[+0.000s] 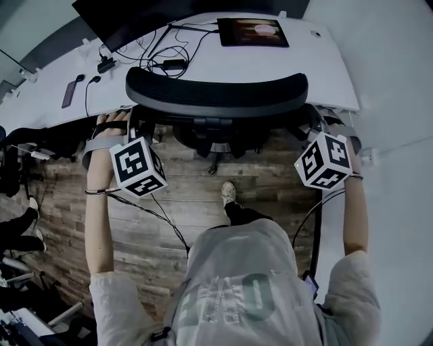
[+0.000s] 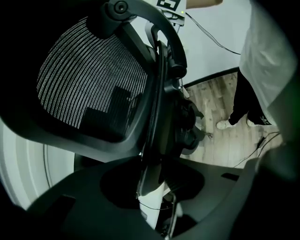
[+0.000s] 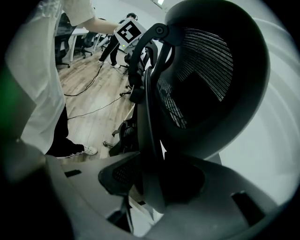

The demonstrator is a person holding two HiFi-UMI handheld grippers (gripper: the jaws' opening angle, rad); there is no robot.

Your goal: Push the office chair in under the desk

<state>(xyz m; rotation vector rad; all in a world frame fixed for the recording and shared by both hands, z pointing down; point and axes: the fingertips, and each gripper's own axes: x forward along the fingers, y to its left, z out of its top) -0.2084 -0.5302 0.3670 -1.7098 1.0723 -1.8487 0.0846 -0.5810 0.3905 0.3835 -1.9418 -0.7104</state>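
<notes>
In the head view the black office chair (image 1: 216, 94) stands against the front edge of the white desk (image 1: 291, 74), its curved back top overlapping that edge. My left gripper (image 1: 137, 134) grips the left side of the chair's back and my right gripper (image 1: 313, 132) the right side. From the left gripper view, the back's frame edge (image 2: 157, 108) runs down between the jaws of the left gripper (image 2: 152, 187), with the mesh (image 2: 89, 79) to its left. The right gripper (image 3: 154, 187) holds the frame edge (image 3: 150, 122) the same way.
A monitor (image 1: 128, 17), a tablet (image 1: 254, 32), a phone (image 1: 69, 93) and cables (image 1: 162, 54) lie on the desk. My foot (image 1: 229, 193) stands on the wood floor (image 1: 176, 196) behind the chair. More chairs (image 1: 17, 159) and another person's legs (image 1: 20, 226) are at the left.
</notes>
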